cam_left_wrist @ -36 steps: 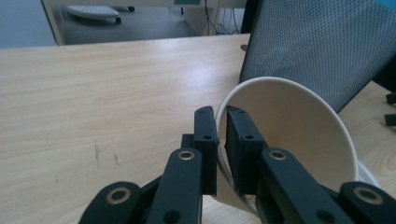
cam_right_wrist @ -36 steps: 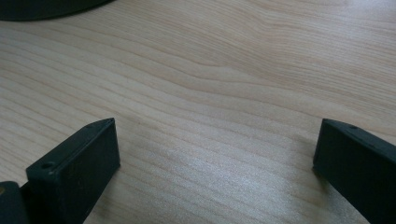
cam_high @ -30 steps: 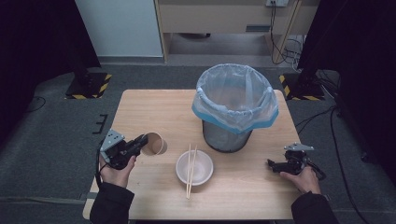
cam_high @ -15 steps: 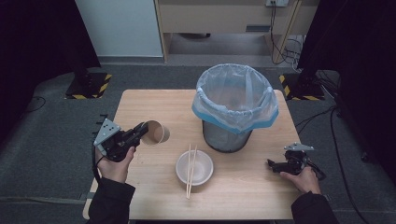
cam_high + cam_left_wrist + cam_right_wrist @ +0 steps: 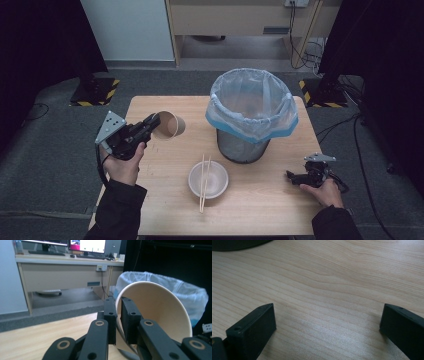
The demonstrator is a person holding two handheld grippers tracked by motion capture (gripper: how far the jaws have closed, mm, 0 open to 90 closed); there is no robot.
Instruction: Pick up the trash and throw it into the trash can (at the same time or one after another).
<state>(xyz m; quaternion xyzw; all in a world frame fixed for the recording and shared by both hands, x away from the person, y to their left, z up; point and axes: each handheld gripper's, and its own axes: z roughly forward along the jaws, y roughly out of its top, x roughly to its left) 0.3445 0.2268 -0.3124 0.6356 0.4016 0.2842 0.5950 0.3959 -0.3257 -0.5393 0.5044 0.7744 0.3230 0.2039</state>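
Cup (image 5: pixel 169 125) | we are pinching its light, crushable paper rim in left gripper (image 5: pixel 151 123) | right gripper (image 5: pixel 292 175) gaping, empty

The high view looks forward and down from above the person's side, taking in the whole pale wooden surface (image 5: pixel 260 200). The left gripper view sits low and close behind its own black jaws, facing the white-lined wire mesh bin (image 5: pixel 185 292), which the high view shares (image 5: pixel 252 115). The right gripper view looks steeply down, very near that surface (image 5: pixel 332 282).
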